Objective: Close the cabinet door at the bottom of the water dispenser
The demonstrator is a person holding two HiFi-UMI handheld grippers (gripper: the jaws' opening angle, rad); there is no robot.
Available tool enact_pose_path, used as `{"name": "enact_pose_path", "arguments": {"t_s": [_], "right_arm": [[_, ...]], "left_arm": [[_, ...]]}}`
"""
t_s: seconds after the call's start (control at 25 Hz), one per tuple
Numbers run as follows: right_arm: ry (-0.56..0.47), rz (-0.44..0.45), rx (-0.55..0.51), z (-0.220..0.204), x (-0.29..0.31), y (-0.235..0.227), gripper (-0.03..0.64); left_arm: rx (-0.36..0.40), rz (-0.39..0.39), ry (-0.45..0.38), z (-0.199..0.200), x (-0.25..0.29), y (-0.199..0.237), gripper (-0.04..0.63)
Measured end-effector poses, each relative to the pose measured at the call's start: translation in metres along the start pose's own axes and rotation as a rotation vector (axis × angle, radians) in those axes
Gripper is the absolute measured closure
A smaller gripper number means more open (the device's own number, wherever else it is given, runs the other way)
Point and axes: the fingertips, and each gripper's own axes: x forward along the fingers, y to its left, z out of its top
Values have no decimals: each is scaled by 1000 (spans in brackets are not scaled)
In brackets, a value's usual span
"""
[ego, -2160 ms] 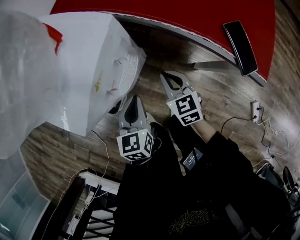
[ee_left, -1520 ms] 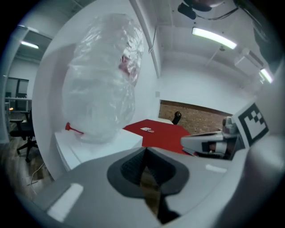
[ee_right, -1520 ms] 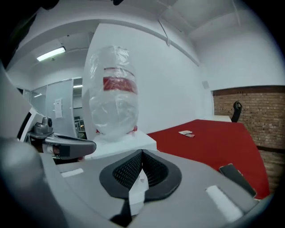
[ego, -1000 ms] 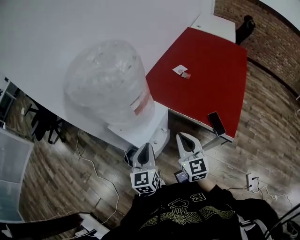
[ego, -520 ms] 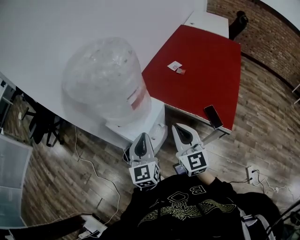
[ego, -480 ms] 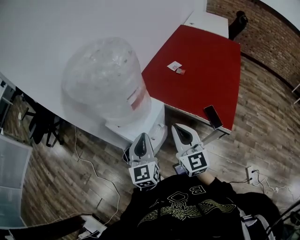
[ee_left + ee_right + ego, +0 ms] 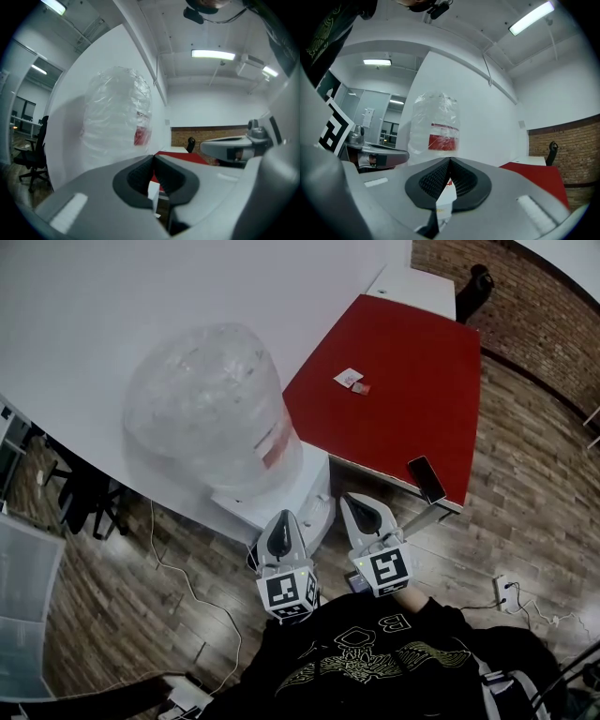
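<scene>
The white water dispenser [image 7: 298,505] stands against the wall with a plastic-wrapped bottle [image 7: 202,413] on top. From above, its bottom cabinet door is hidden. My left gripper [image 7: 284,519] and right gripper [image 7: 352,503] are held side by side, level, just in front of the dispenser's top, touching nothing. Both are shut and hold nothing. The left gripper view shows the shut jaws of the left gripper [image 7: 153,157] with the bottle [image 7: 117,122] beyond. In the right gripper view, the right gripper [image 7: 450,160] is also shut, and the bottle [image 7: 436,124] stands ahead.
A red table [image 7: 398,381] stands right of the dispenser, with a phone [image 7: 427,479] near its front edge and small cards [image 7: 349,379] on it. Cables [image 7: 178,568] trail over the wooden floor at left. A power strip [image 7: 503,592] lies at right, an office chair [image 7: 80,488] at far left.
Earlier the view was low beside the dispenser's base, grippers near the floor. It now looks down from standing height, the grippers raised in front of the dispenser. Both stayed shut.
</scene>
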Motion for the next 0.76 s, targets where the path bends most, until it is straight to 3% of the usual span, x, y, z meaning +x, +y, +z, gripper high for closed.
{"name": "enact_pose_path", "arguments": {"t_s": [0.76], "right_arm": [[21,13,-7,-8,7,-4,624]], "left_arm": [[1,10,31,-10,7,0,588]]}}
